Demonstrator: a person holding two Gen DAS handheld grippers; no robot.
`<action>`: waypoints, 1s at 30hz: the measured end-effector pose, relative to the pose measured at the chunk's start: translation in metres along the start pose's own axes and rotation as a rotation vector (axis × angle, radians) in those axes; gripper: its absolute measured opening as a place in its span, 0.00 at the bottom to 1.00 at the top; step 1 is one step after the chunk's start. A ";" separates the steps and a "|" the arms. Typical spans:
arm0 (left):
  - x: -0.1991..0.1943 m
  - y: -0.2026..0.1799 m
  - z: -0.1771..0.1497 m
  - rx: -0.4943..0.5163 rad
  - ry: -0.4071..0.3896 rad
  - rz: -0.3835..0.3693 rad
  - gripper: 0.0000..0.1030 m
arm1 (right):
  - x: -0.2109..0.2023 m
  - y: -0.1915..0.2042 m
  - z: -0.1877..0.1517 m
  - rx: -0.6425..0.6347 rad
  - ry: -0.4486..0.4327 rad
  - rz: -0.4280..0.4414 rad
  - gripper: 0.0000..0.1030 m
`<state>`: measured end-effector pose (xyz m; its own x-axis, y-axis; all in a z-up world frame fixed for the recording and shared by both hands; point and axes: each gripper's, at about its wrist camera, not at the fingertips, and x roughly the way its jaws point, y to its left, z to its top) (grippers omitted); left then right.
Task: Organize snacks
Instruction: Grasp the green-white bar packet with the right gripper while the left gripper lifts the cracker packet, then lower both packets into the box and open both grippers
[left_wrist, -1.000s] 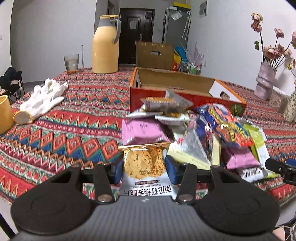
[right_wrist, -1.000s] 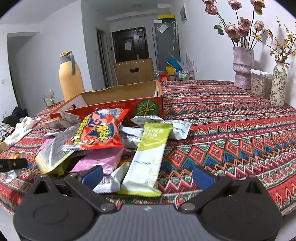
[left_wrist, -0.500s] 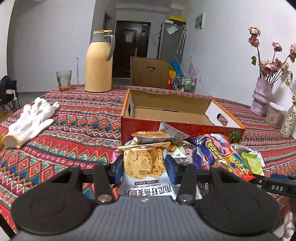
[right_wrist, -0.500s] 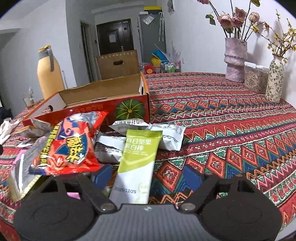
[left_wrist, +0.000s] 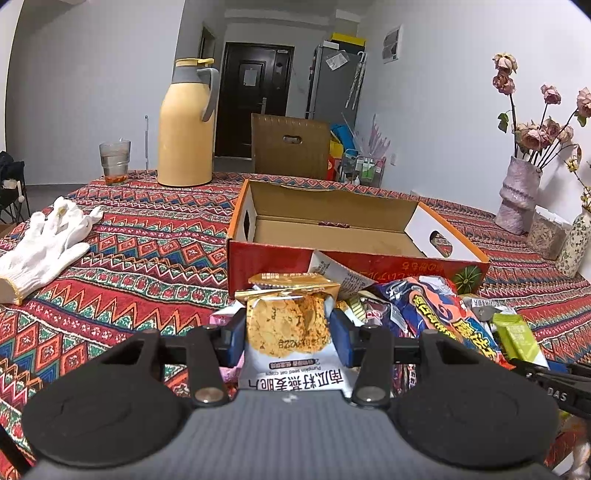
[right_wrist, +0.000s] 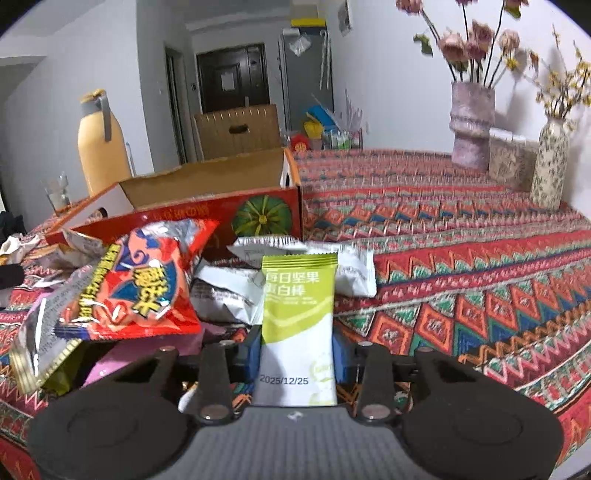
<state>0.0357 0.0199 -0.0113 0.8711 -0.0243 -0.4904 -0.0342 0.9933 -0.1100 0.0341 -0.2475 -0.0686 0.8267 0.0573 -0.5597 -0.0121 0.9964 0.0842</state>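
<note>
Snack pile (left_wrist: 424, 317) fronts open box (left_wrist: 332, 236); glove (left_wrist: 44, 243), thermos (left_wrist: 186, 125) left.

Two matching handheld grippers, black and grey with blue pads.

The left gripper (left_wrist: 288, 334) has a ribbed dark grey body with a small white logo at its front edge, flanked by two matte black teardrop-shaped plates with round raised discs. Two black link arms, each pinned by a silver screw, run forward to a black crossbar carrying blue fingers (left_wrist: 236, 338). The right gripper (right_wrist: 297, 352) shows the same build: grey ribbed centre, black rounded plates, silver screw heads on angled black links, and blue fingers (right_wrist: 255, 350). Its side bar, seen from the left wrist camera, bears white lettering reading "DAS".
</note>
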 end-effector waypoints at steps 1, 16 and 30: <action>0.001 0.000 0.001 0.000 -0.002 -0.002 0.46 | -0.004 0.000 0.001 -0.005 -0.014 0.003 0.35; 0.015 -0.005 0.045 0.015 -0.065 -0.008 0.46 | -0.009 0.019 0.050 -0.073 -0.154 0.060 0.35; 0.056 -0.020 0.103 0.035 -0.098 -0.013 0.42 | 0.043 0.042 0.132 -0.100 -0.224 0.137 0.35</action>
<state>0.1359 0.0103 0.0528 0.9153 -0.0274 -0.4018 -0.0073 0.9964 -0.0845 0.1434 -0.2109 0.0191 0.9172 0.1878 -0.3515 -0.1786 0.9822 0.0588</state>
